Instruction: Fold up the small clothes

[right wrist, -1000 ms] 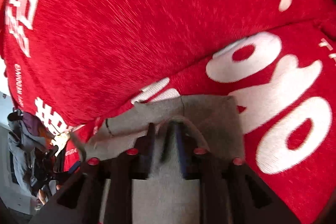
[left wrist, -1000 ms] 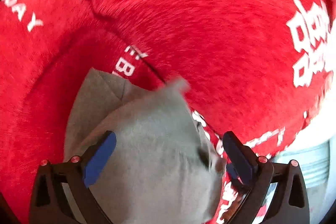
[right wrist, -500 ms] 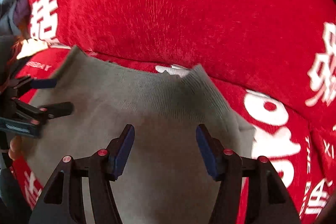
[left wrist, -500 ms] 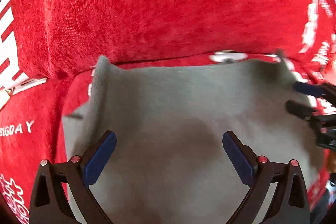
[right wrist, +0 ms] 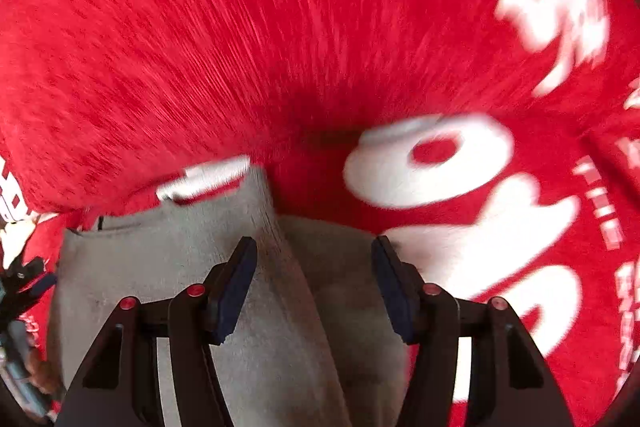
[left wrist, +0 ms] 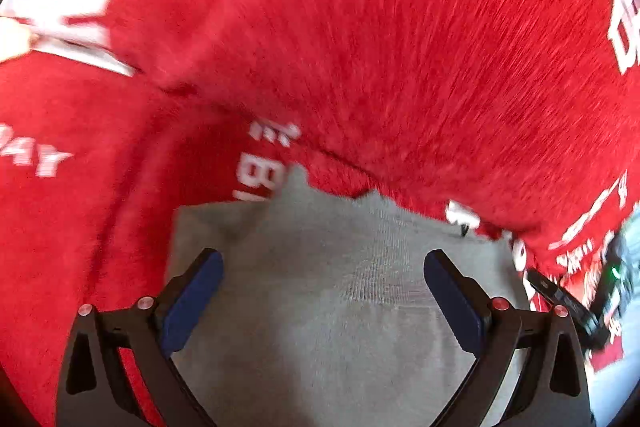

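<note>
A small grey knit garment [left wrist: 340, 247] lies flat on a red plush cover [left wrist: 360, 47] with white lettering. My left gripper [left wrist: 322, 291] hovers over the garment's middle, open wide, with nothing pinched between its blue pads. In the right wrist view the same grey garment [right wrist: 160, 267] shows a raised fold ridge [right wrist: 288, 267] that runs up between the fingers. My right gripper [right wrist: 316, 279] stands open astride that ridge, and its pads do not press on the cloth. Both views are motion-blurred.
The red cover [right wrist: 200, 47] fills nearly all of both views, rising as a soft hump behind the garment. The other gripper shows dimly at the right edge [left wrist: 560, 299] and at the left edge [right wrist: 24, 279]. A pale strip of floor [left wrist: 616, 387] lies beyond the cover's right side.
My right gripper, shut on a bunch of grey cloth a second ago, now stands open. The left gripper stayed open. Both views swung over the spread garment and back.
</note>
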`<move>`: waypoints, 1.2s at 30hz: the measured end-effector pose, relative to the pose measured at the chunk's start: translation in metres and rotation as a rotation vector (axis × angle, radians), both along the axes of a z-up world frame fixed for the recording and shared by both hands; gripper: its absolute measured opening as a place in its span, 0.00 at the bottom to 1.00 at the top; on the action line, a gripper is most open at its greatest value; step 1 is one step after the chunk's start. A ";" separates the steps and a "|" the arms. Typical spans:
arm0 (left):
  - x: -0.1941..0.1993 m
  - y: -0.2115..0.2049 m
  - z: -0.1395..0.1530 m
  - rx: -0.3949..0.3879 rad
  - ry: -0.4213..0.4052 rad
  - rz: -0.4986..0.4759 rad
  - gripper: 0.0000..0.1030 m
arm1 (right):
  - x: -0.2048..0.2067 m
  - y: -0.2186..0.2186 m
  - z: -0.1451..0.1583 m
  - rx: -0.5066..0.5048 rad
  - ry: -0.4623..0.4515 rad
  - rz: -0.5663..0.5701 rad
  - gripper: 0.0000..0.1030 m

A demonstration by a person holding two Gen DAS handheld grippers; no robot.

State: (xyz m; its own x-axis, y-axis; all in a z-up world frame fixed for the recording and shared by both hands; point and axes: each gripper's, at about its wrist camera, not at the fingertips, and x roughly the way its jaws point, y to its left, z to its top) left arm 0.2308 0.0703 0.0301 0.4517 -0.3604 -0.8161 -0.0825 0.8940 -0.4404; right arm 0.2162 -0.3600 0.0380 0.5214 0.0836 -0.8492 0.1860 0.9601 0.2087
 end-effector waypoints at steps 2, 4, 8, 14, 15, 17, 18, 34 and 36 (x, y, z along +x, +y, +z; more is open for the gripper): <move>-0.026 -0.002 0.017 0.032 -0.043 -0.003 0.98 | -0.023 0.012 0.023 -0.028 -0.083 0.048 0.63; -0.045 -0.013 0.020 0.094 -0.039 -0.048 0.98 | -0.040 0.034 0.033 -0.026 -0.093 0.132 0.65; -0.084 -0.041 0.012 0.205 -0.037 -0.131 0.98 | -0.068 0.084 0.021 -0.132 -0.034 0.278 0.65; -0.125 -0.026 -0.011 0.262 0.028 -0.122 0.98 | -0.117 0.078 -0.004 -0.199 0.030 0.268 0.64; -0.132 -0.025 -0.010 0.322 0.023 -0.116 0.98 | -0.127 0.069 -0.002 -0.175 -0.001 0.259 0.64; -0.142 -0.018 -0.007 0.328 0.056 -0.097 0.98 | -0.140 0.060 0.006 -0.175 -0.007 0.243 0.64; -0.150 -0.013 -0.003 0.292 0.061 -0.081 0.98 | -0.145 0.058 0.009 -0.175 0.001 0.238 0.64; -0.195 -0.074 0.013 0.332 -0.010 -0.056 0.98 | -0.182 0.127 0.014 -0.230 0.067 0.193 0.66; -0.190 -0.073 0.008 0.347 -0.006 -0.039 0.98 | -0.176 0.126 0.007 -0.228 0.088 0.176 0.75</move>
State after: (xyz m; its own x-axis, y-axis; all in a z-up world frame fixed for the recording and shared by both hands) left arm 0.0404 -0.0025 0.0385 0.4481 -0.0795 -0.8904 -0.0434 0.9929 -0.1105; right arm 0.0400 -0.2337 0.0453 0.4391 -0.0325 -0.8979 0.0207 0.9994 -0.0260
